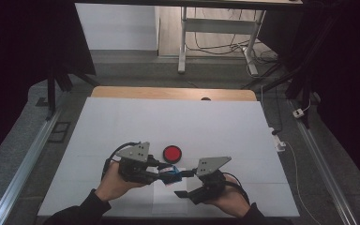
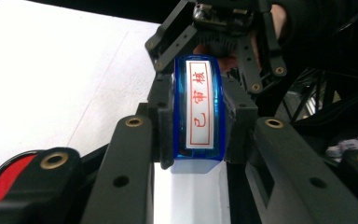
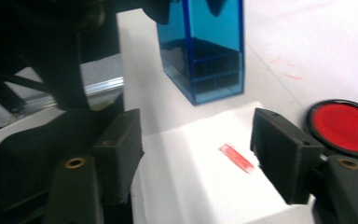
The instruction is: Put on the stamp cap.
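Observation:
A blue see-through stamp (image 2: 199, 112) with a white label in red characters stands upright between my left gripper's (image 2: 199, 126) pads, which are shut on its sides. In the high view the stamp (image 1: 170, 172) hangs low over the table's near middle, in the left gripper (image 1: 165, 171). Just beneath it lies a white paper (image 3: 205, 186) bearing a small red stamped mark (image 3: 236, 157). My right gripper (image 3: 198, 144) is open over that paper, its jaws wide apart with nothing between them, facing the stamp (image 3: 205, 51) from the right (image 1: 183, 183).
A round red ink pad (image 1: 172, 153) in a black case sits on the white tabletop (image 1: 122, 126) just beyond the two grippers, and close to the right jaw (image 3: 342, 126). A wooden edge (image 1: 168, 92) runs along the table's far side.

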### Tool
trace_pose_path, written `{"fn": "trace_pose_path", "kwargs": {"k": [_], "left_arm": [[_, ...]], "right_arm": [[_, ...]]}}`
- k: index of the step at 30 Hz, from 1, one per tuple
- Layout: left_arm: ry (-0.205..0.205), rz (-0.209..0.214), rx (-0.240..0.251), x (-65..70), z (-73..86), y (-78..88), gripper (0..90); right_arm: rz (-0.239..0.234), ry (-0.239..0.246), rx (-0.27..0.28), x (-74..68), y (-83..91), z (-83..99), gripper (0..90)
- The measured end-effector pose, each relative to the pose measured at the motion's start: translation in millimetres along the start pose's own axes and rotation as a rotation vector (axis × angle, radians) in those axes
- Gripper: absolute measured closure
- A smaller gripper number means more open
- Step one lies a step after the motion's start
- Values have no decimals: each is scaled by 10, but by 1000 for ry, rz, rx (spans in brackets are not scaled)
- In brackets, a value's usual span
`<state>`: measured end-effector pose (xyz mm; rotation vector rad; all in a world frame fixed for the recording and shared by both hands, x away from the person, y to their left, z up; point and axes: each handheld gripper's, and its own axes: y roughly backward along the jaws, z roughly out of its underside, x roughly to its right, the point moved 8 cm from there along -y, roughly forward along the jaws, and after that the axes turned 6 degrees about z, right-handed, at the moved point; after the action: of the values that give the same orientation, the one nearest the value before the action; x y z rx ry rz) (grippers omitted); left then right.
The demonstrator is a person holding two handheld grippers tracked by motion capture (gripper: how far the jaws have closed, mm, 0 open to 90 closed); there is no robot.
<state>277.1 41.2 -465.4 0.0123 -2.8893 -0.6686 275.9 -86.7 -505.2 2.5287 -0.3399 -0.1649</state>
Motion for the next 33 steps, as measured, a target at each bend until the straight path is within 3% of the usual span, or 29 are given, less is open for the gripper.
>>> {"fn": "trace_pose_path", "kwargs": {"k": [5, 16, 26, 33], "left_arm": [[11, -23, -3, -22, 7, 16, 698], [13, -64, -21, -53, 23, 34, 698], [11, -95, -29, -77, 32, 62, 698], [18, -108, -22, -95, 26, 84, 697]], "right_arm": [[46, -28, 7, 39, 62, -2, 256], [156, -71, -37, 136, 205, 83, 96], [210, -145, -41, 203, 378, 181, 38], [295, -169, -46, 248, 565, 276, 0]]}}
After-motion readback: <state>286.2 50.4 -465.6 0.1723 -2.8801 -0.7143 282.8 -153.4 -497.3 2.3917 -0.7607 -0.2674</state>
